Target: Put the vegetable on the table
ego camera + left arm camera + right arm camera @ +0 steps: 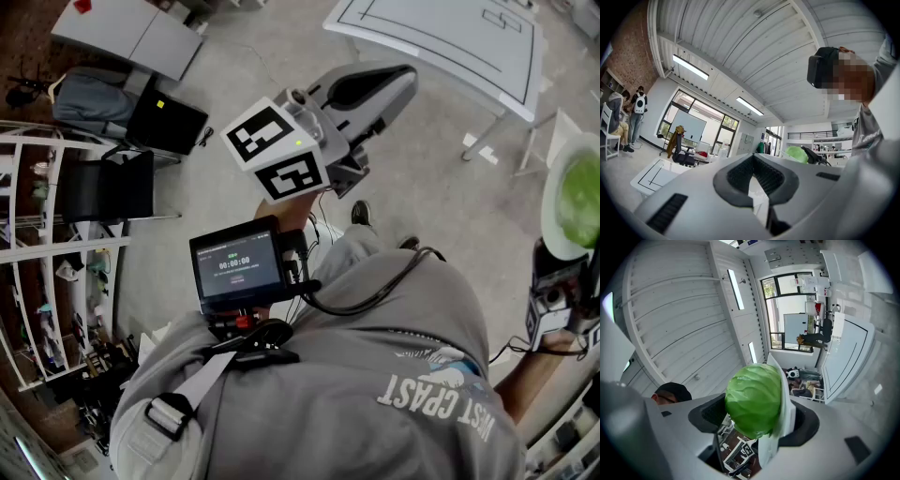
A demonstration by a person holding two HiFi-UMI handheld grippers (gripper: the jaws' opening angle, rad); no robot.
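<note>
A green cabbage [579, 199] lies on a white plate [551, 220] at the right edge of the head view. My right gripper [567, 251] is shut on both. In the right gripper view the cabbage [753, 399] fills the gap, with one jaw against it and the other against the plate [785, 397]. My left gripper [389, 80] is raised in front of the person and points upward. It is shut, its tips meet [753, 158], and nothing is in it. The white table [441, 37] marked with black lines stands ahead on the floor, away from both grippers.
White shelving [47, 234] runs along the left, with a black chair [108, 187], a backpack [89, 98] and a black case [164, 122] beside it. A small screen [236, 264] hangs on the person's chest. Two people [635, 112] stand far off.
</note>
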